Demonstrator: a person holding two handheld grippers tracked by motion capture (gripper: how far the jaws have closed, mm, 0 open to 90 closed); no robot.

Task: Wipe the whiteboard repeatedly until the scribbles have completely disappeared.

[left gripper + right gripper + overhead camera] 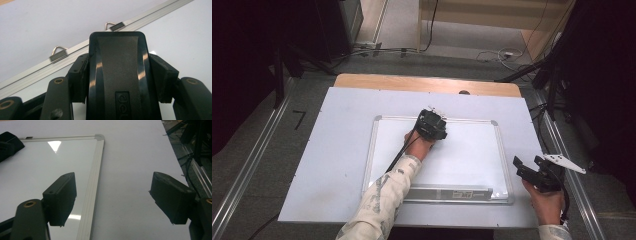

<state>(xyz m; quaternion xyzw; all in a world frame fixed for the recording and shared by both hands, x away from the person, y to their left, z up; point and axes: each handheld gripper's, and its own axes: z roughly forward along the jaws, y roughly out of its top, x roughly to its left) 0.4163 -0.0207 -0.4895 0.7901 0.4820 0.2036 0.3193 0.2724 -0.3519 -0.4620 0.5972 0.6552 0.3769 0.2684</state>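
A white whiteboard (472,150) in a silver frame lies flat on the table. My left gripper (430,125) sits on its upper part, near the top frame rail (32,72). In the left gripper view that gripper (122,78) is shut on a black board eraser (117,55), which stands between the pads with its end toward the rail. My right gripper (528,165) hovers just past the board's right frame (93,177). The right gripper (116,195) is open, with only the white table sheet between its pads.
A white sheet (327,150) covers the table, and a wooden strip (422,82) shows at the far edge. Two metal hanger clips (58,53) stick out from the board's top rail. A pen tray (452,192) runs along the near edge. Cables and stand legs (557,85) crowd the floor at right.
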